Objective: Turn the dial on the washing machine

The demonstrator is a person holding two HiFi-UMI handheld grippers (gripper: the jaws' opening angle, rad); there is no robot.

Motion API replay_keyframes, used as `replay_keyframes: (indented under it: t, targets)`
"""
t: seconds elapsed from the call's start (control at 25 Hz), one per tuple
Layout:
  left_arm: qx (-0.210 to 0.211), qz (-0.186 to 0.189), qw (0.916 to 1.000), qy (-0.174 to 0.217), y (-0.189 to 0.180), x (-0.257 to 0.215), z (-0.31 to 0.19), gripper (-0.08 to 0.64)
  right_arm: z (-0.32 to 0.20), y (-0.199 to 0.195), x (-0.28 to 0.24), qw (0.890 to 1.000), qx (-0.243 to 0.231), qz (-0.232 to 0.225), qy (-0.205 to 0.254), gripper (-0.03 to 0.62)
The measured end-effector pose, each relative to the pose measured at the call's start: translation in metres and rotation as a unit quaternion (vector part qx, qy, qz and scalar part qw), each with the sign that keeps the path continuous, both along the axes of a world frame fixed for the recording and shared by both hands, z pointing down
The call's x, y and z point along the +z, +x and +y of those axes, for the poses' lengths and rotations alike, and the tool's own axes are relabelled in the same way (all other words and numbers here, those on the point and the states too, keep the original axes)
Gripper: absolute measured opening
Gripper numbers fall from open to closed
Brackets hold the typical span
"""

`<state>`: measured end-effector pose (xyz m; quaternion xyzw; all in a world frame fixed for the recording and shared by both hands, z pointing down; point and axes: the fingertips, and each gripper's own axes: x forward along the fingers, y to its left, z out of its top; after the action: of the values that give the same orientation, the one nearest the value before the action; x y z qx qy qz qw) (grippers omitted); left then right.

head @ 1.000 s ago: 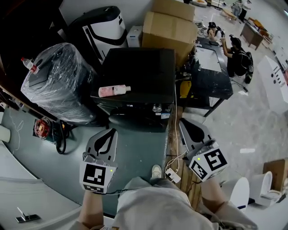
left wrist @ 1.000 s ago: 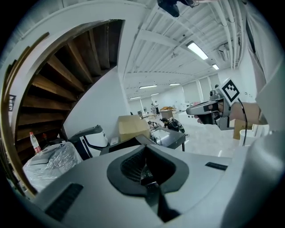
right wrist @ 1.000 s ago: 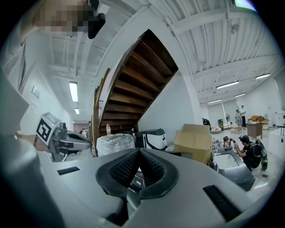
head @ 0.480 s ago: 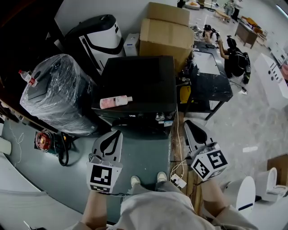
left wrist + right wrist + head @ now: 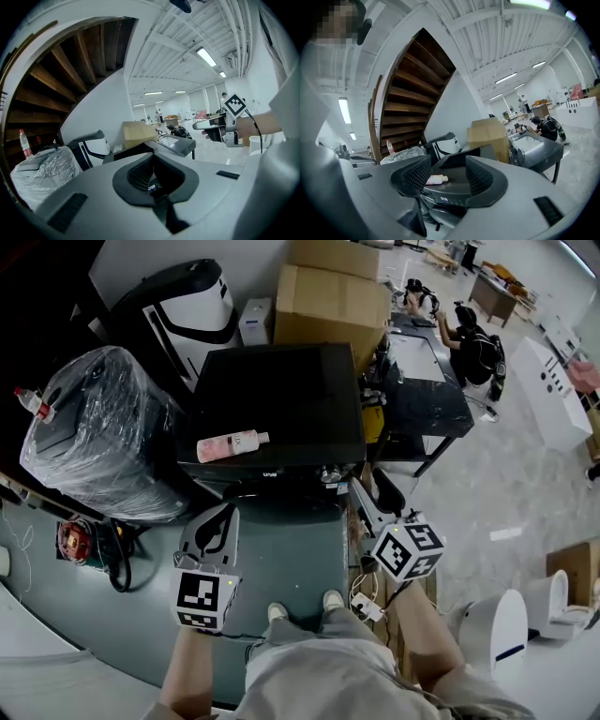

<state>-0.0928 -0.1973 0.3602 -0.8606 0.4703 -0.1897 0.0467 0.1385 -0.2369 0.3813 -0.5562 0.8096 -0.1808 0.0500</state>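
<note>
The black washing machine (image 5: 281, 399) stands in front of me, with its small silver dial (image 5: 328, 472) at the right of the front panel. A pink bottle (image 5: 230, 445) lies on its lid. My right gripper (image 5: 373, 491) is just right of the dial and apart from it. Its jaws are opening with nothing between them; in the right gripper view (image 5: 449, 176) the lid and bottle (image 5: 436, 178) show through the gap. My left gripper (image 5: 217, 521) hangs shut and holds nothing, short of the machine's front at the left.
A plastic-wrapped drum (image 5: 98, 432) stands left of the machine, and cardboard boxes (image 5: 328, 301) behind it. A dark table (image 5: 427, 390) with seated people is at the right. Cables and a power strip (image 5: 366, 606) lie on the floor by my feet.
My right gripper has moved left and forward to the machine's front right corner, and its jaws have gone from shut to apart. The left gripper has kept its place and stayed shut.
</note>
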Motion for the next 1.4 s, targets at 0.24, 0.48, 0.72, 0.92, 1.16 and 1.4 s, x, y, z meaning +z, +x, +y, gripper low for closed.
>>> replay_keyframes:
  t: [0.24,0.48,0.72,0.92,1.16,1.4]
  targets:
    - [0.005,0.001,1.0000,-0.005,-0.014,0.027,-0.016,0.020,-0.023,-0.004,0.054,0.999,0.024,-0.002,-0.038,0.275]
    - [0.007,0.012,0.9999,0.006,-0.026,0.048,-0.026,0.020,-0.046,-0.013,0.103,0.997,0.025,0.032,-0.063,0.298]
    - [0.007,0.004,1.0000,-0.004,-0.030,0.076,-0.039,0.020,-0.070,-0.015,0.158,0.995,0.030,0.032,-0.095,0.307]
    - [0.010,-0.006,0.9998,-0.018,-0.031,0.103,-0.051,0.020,-0.093,-0.013,0.204,0.992,0.043,0.025,-0.120,0.307]
    - [-0.003,-0.001,0.9993,-0.036,-0.039,0.133,-0.061,0.020,-0.111,-0.009,0.254,0.987,0.035,0.035,-0.154,0.307]
    - [-0.010,0.002,0.9982,-0.059,-0.044,0.156,-0.067,0.020,-0.119,-0.007,0.283,0.983,0.034,0.036,-0.175,0.307]
